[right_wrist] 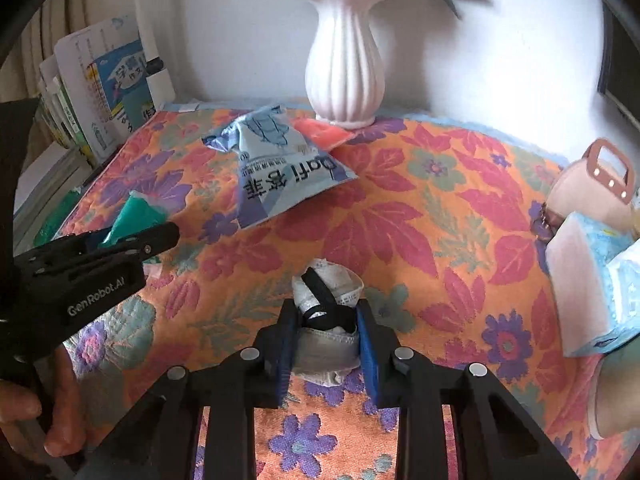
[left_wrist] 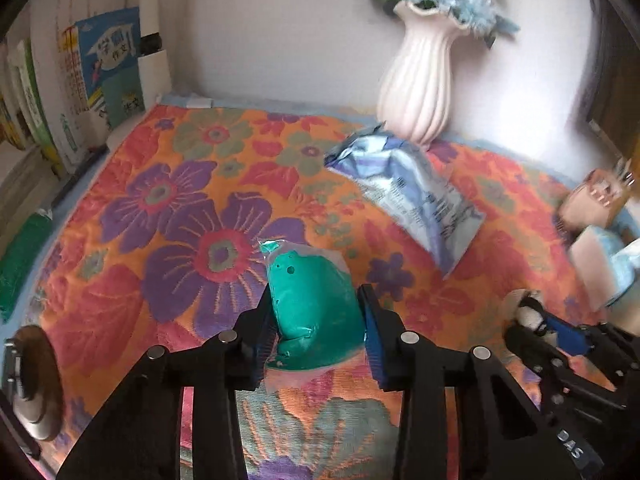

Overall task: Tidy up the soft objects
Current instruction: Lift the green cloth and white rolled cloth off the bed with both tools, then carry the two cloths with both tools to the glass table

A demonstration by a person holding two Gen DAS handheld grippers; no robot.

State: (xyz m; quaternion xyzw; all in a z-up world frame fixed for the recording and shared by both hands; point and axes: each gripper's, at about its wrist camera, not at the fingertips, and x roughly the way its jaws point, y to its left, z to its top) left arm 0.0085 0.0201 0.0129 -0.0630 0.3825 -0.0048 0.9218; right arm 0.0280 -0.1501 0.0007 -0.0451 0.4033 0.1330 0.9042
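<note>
A big flowery cloth covers the table. A blue bag lies at the far side, by the vase. Near left, the left claw squeezes a green pouch. Near right, the right claw pinches a small grey-and-white bundle. Squeeze gently, lift slowly, and keep both soft things from slipping.

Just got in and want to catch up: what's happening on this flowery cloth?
A person holds a claw in each hand. The left claw is closed on a teal pouch; the right claw is closed on a folded white face mask. A blue snack bag lies near the white vase.
</note>
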